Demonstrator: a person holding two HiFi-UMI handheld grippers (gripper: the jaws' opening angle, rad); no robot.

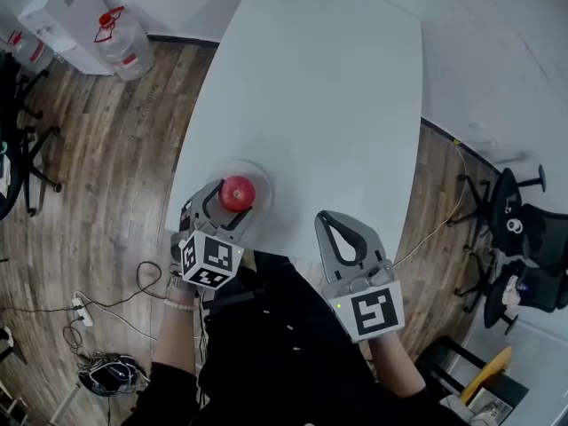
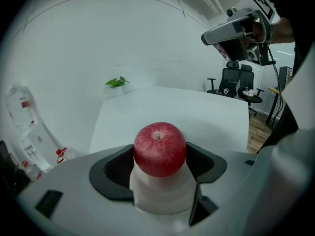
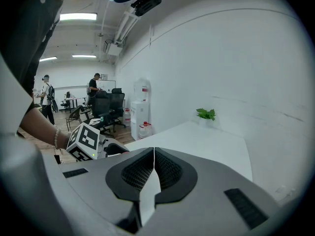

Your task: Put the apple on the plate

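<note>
Seen from the head camera: a white tabletop (image 1: 319, 87) with a pale round plate (image 1: 264, 177) close to its near edge. The red apple (image 1: 237, 193) lies within the plate's outline. Whether it rests on the plate or is held just above it cannot be told.

Left tongs (image 1: 234, 199): pinching the apple. In the left gripper view the two dark pads (image 2: 209, 163) touch the fruit on either side, and its stem end faces up. Nothing else is on the plate.

Right tongs (image 1: 325, 220): pressed together with nothing between them, held over the near edge of the tabletop, to the right of the plate and apart from it. In the right gripper view the pads meet along a thin seam, and the marker cube (image 3: 83, 141) of the left tongs shows low at the left.

Far end of the tabletop: a small green plant (image 2: 116, 82) against the white wall.

Wooden floor (image 1: 98, 176), left of the tabletop: a clear water jug (image 1: 120, 43) with a red handle. Black office chairs (image 1: 524, 229) stand to the right.
</note>
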